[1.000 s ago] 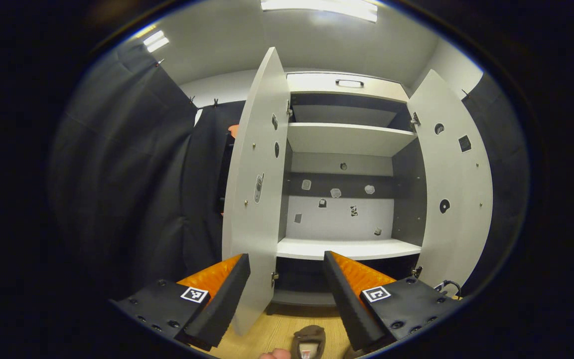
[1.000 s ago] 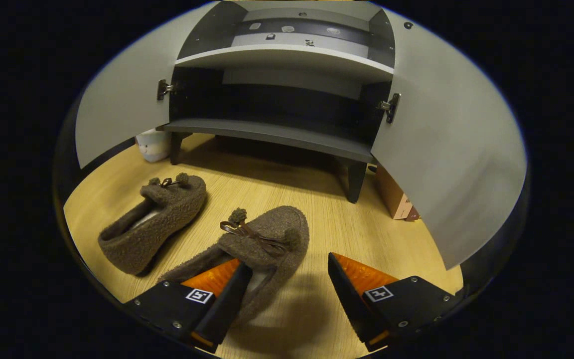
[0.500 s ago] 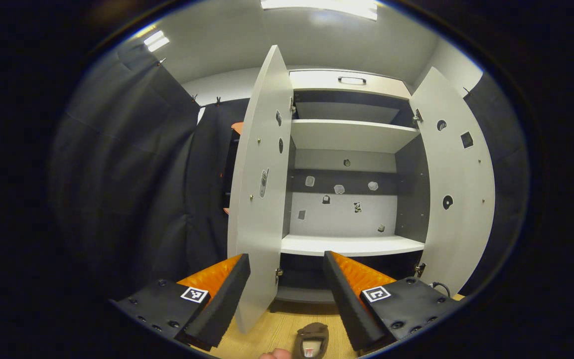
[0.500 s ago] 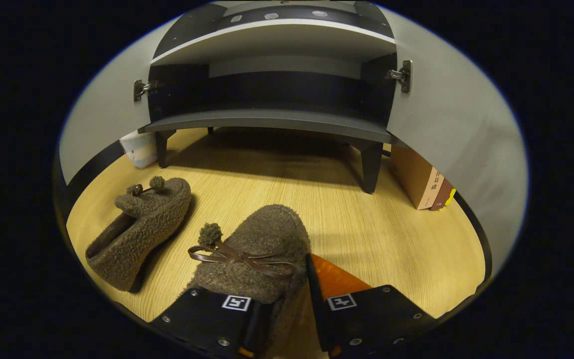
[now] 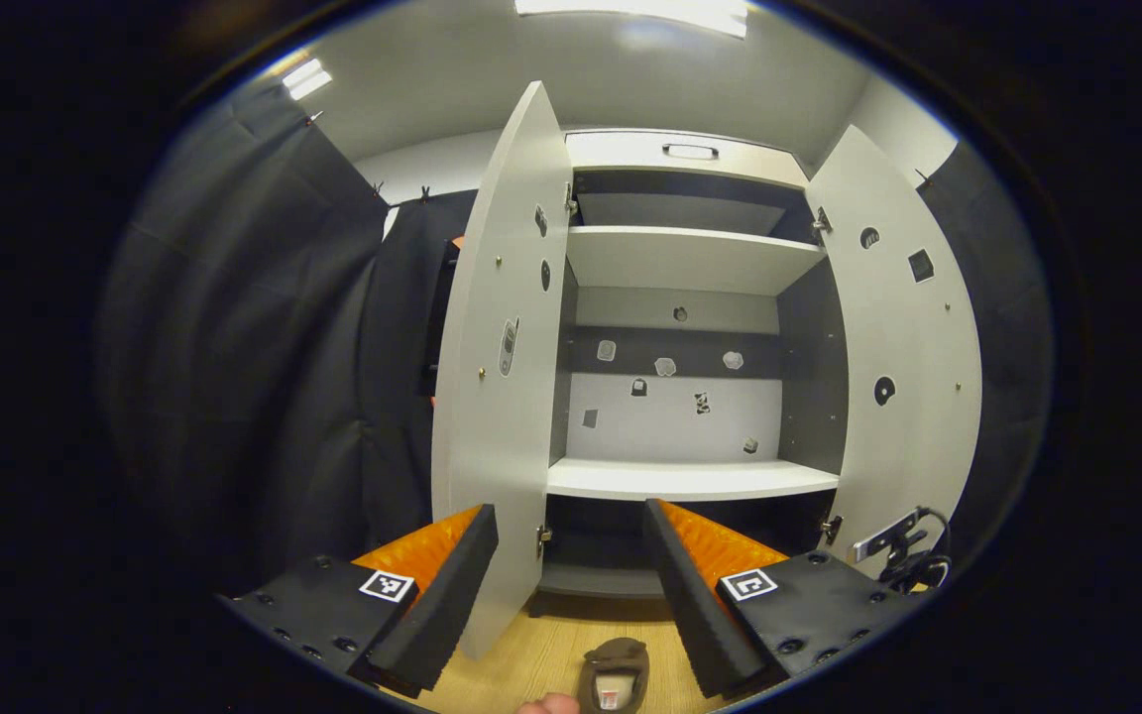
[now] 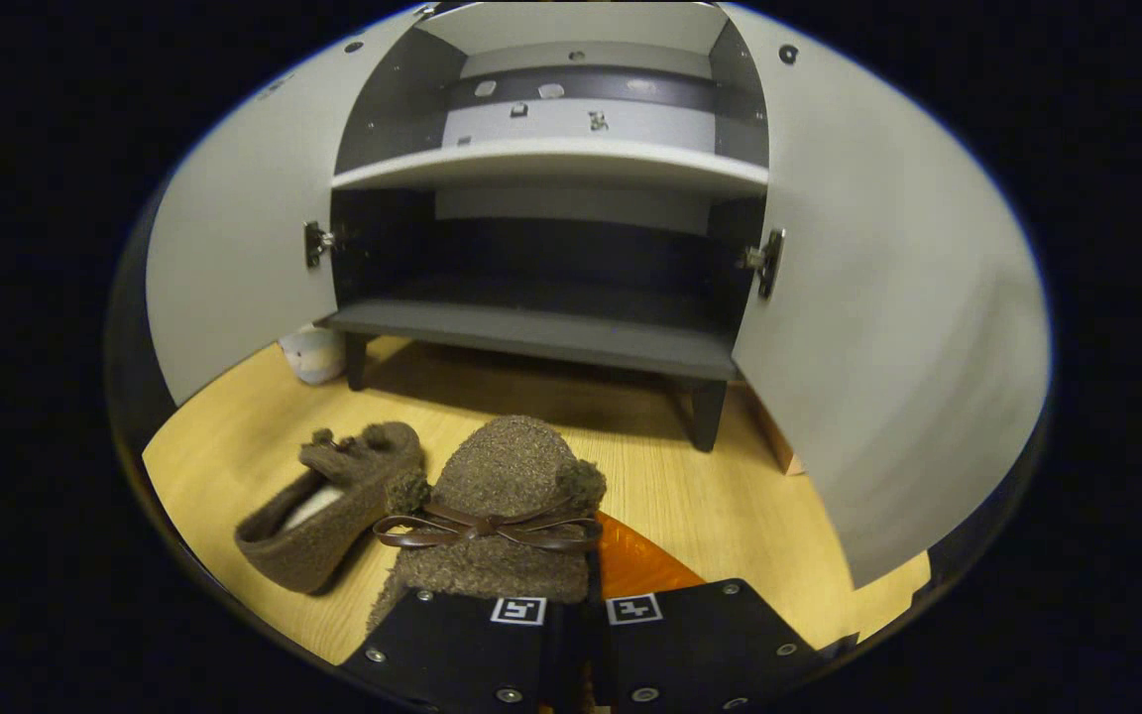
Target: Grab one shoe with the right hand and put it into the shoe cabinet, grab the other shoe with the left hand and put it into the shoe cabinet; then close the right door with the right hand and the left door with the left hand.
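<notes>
The right gripper is clenching a fuzzy brown shoe; the left gripper, jaws spread, is facing the open cabinet's upper shelves.

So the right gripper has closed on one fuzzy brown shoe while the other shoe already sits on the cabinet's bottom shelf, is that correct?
Not quite. The right gripper is shut on one fuzzy brown shoe, but the other shoe is not on the bottom shelf. It lies on the wooden floor in front of the cabinet, as the right gripper view shows.
</notes>
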`<state>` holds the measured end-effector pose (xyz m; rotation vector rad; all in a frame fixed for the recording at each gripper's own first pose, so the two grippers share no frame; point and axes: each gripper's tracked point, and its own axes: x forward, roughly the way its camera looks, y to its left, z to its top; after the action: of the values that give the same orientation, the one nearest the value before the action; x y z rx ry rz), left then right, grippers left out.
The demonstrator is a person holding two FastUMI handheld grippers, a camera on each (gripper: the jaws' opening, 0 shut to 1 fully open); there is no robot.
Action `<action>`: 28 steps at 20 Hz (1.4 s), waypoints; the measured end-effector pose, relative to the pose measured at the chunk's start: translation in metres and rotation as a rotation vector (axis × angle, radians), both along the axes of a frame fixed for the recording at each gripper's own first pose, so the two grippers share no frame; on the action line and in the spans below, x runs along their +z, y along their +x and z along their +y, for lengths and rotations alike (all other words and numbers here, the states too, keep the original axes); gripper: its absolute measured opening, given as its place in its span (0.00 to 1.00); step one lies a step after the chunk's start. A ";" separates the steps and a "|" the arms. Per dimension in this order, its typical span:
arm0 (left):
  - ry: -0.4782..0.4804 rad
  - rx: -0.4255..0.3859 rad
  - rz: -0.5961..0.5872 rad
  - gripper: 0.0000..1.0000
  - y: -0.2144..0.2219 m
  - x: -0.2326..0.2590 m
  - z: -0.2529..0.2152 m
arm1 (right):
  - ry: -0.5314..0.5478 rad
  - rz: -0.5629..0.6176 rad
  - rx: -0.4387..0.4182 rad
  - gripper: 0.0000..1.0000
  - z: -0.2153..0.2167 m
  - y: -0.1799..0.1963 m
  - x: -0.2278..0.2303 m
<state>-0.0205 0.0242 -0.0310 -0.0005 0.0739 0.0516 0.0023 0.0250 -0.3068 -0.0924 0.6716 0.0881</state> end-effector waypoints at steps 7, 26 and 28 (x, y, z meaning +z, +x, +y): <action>-0.020 -0.037 0.014 0.96 -0.001 -0.009 -0.009 | 0.035 -0.246 0.003 0.12 0.029 0.066 0.188; 0.035 0.014 0.057 0.96 -0.017 -0.022 0.024 | -0.194 -0.048 -0.137 0.08 -0.008 0.372 0.168; 0.043 0.018 0.068 0.96 -0.016 -0.027 0.026 | -0.210 -0.016 -0.142 0.11 -0.016 0.375 0.153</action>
<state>-0.0370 0.0501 -0.0575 0.0433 0.1403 0.0714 0.3775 0.0087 -0.1537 -0.2471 0.6679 -0.1197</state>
